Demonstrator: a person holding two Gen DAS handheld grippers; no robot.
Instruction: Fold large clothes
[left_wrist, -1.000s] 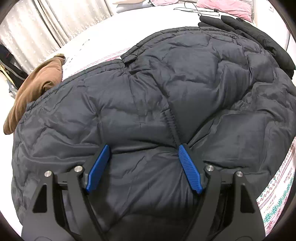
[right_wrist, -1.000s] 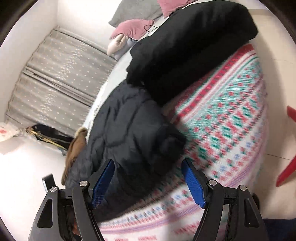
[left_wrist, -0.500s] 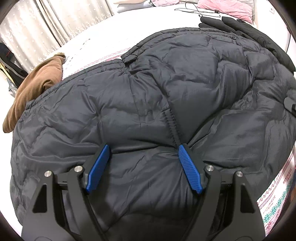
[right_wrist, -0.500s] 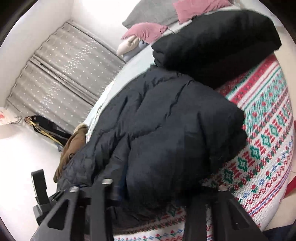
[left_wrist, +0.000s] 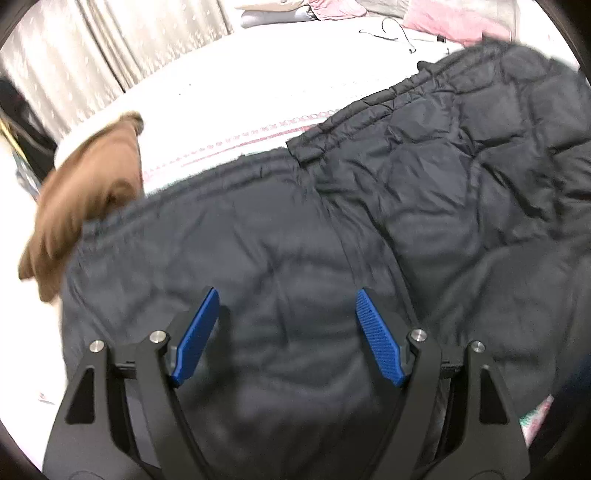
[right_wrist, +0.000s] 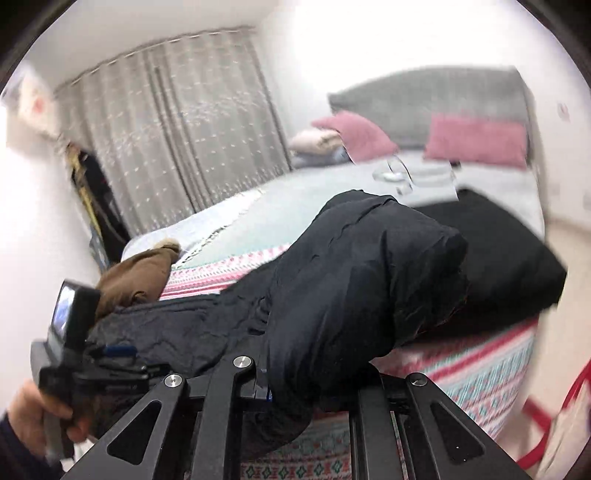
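A large dark quilted puffer jacket (left_wrist: 369, 229) lies spread on the bed. My left gripper (left_wrist: 286, 336) is open, its blue fingers (left_wrist: 376, 339) just above the jacket's near part, holding nothing. My right gripper (right_wrist: 306, 391) is shut on a thick fold of the jacket (right_wrist: 351, 288) and lifts that side up over the rest. Its fingertips are hidden under the cloth. The left gripper (right_wrist: 110, 354) and the hand holding it show at lower left in the right wrist view.
A brown garment (left_wrist: 85, 195) lies at the jacket's left edge; it also shows in the right wrist view (right_wrist: 136, 273). A folded black garment (right_wrist: 509, 266) lies to the right. Pink pillows (right_wrist: 476, 140) and a cable (left_wrist: 391, 31) lie at the bed's head. Curtains (right_wrist: 177, 140) hang behind.
My right gripper closed on the jacket's right side and raised it up and over. The left gripper lifted off the jacket and drew back a little, still open.
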